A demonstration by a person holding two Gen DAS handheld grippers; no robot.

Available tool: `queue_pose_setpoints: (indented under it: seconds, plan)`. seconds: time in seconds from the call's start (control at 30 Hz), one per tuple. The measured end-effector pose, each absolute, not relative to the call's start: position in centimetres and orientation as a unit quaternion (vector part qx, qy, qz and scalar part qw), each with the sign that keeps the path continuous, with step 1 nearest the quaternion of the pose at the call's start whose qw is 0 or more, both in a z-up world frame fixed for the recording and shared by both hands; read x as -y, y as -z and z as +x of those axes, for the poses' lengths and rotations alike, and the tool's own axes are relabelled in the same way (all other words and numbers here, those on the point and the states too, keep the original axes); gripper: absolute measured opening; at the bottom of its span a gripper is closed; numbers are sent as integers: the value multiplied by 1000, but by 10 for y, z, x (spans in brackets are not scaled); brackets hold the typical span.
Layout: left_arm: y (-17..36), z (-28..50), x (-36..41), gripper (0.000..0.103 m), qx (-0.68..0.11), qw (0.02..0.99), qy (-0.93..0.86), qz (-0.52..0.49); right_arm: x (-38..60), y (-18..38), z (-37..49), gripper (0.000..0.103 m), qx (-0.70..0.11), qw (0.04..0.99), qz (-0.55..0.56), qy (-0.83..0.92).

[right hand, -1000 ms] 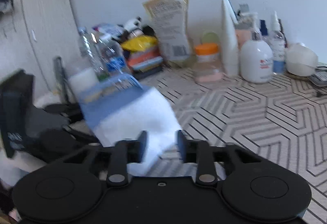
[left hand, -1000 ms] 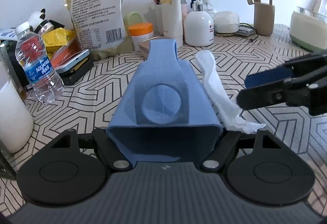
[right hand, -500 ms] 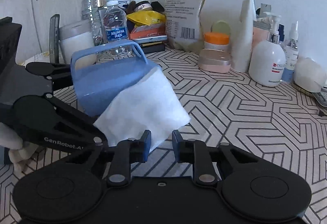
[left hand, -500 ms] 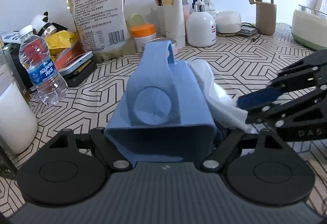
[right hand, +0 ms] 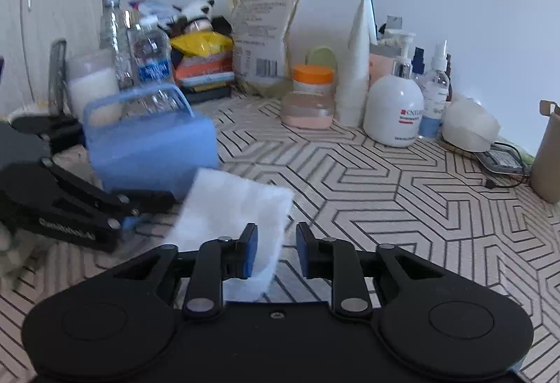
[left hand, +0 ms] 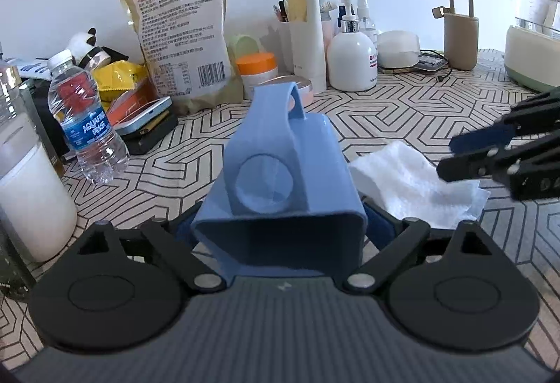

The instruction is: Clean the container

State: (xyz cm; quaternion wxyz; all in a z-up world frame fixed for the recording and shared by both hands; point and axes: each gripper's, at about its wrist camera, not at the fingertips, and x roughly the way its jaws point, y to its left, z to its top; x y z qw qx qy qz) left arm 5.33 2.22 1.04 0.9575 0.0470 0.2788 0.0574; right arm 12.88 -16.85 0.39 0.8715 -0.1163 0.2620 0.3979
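Note:
The blue container (left hand: pixel 280 152) lies on its side on the patterned table, handle up, mouth facing the left wrist camera. My left gripper (left hand: pixel 280 227) straddles it near the mouth. Its jaws are opening, and the pads stand just off the container's walls. In the right wrist view the container (right hand: pixel 150 148) rests on the table with one of the left gripper's fingers (right hand: pixel 105 204) along its near side. A white wipe (left hand: pixel 413 183) lies flat on the table to its right. My right gripper (right hand: pixel 276 252) hovers over the wipe (right hand: pixel 231 204), jaws opening, gripping nothing. It also shows in the left wrist view, right gripper (left hand: pixel 446 157).
Along the wall stand a water bottle (left hand: pixel 87 124), a white jar (left hand: pixel 31 194), a tan snack bag (left hand: pixel 182 43), an orange-lidded jar (left hand: pixel 257 68), a white pump bottle (left hand: pixel 351 57) and a beige holder (left hand: pixel 460 36). A pink case (right hand: pixel 308 110) sits behind the container.
The right gripper has let go of the wipe and drawn back; the wipe now lies flat beside the container. The left jaws have spread off the container, which now rests on the table.

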Motion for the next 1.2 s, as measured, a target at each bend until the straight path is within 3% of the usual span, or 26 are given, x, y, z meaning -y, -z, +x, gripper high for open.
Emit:
queue_pose_setpoints:
  seconds: [0.3, 0.43, 0.5, 0.83, 1.2]
  plan:
    - [-13, 16, -40, 100, -278, 959, -47, 1, 194, -14, 98, 61, -260, 878, -58, -398]
    - [-16, 1, -45, 100, -291, 956, -35, -29, 197, -7, 80, 66, -276, 877, -67, -387]
    - [-19, -4, -39, 102, -289, 957, -29, -22, 197, -2, 76, 75, -284, 877, -65, -381]
    - [-6, -5, 4, 103, -308, 950, 3, 53, 191, 7, 64, 82, -308, 885, -54, -346]
    - [-2, 3, -8, 103, -340, 940, -9, 11, 192, 10, 58, 83, -311, 887, -65, -335]
